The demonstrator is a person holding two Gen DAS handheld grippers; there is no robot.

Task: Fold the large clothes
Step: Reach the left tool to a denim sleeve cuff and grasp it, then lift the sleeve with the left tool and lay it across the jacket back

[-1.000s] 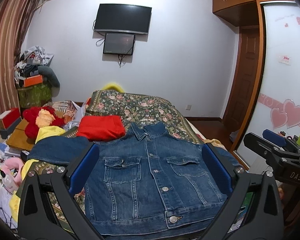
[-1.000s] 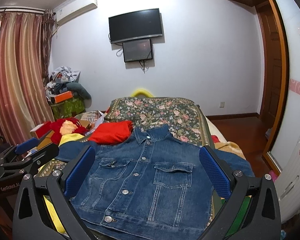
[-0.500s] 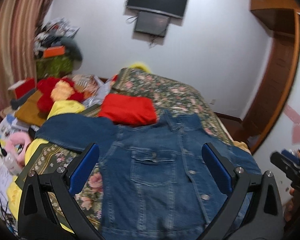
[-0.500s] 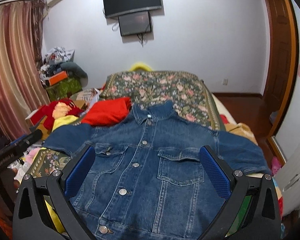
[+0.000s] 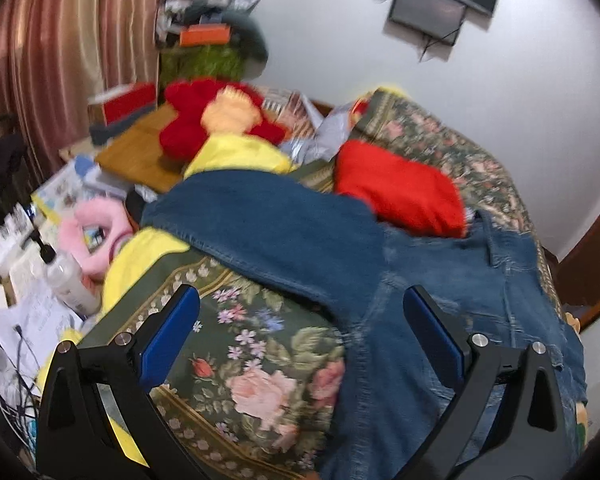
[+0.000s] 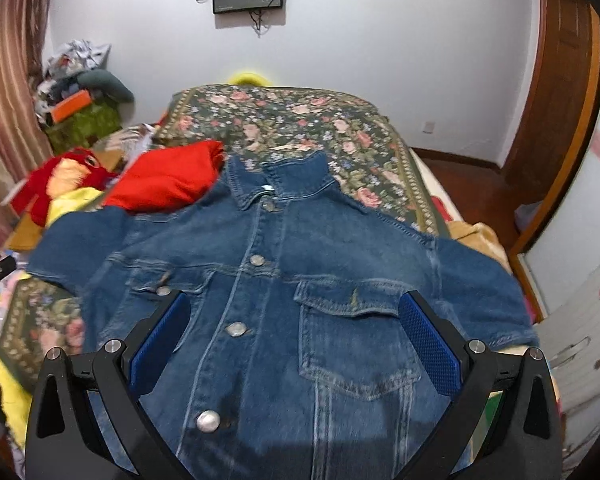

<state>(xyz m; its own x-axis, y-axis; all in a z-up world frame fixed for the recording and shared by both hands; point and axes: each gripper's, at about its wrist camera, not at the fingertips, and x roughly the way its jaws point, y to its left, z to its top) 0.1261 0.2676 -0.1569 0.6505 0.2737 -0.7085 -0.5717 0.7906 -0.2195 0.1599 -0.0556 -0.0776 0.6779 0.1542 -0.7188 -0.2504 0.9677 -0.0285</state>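
A blue denim jacket (image 6: 292, 280) lies buttoned and face up on the floral bedspread (image 6: 300, 120), collar to the far end, both short sleeves spread out. My right gripper (image 6: 294, 320) is open and empty above the jacket's chest, over the right chest pocket (image 6: 352, 340). In the left wrist view the jacket's left sleeve (image 5: 260, 228) stretches across the bedspread (image 5: 244, 360). My left gripper (image 5: 300, 320) is open and empty, just above the bedspread below that sleeve, by the jacket's left side.
A folded red garment (image 6: 168, 180) lies beside the collar, also in the left wrist view (image 5: 400, 188). A red plush toy (image 5: 204, 120), yellow fabric (image 5: 236, 156), a pink toy (image 5: 96, 232), a bottle (image 5: 68, 280) and papers crowd the left bedside. A door (image 6: 556, 92) stands at right.
Both grippers have dropped closer to the jacket. The left one has swung left, from the jacket's front to its left sleeve and side. Both stayed open.
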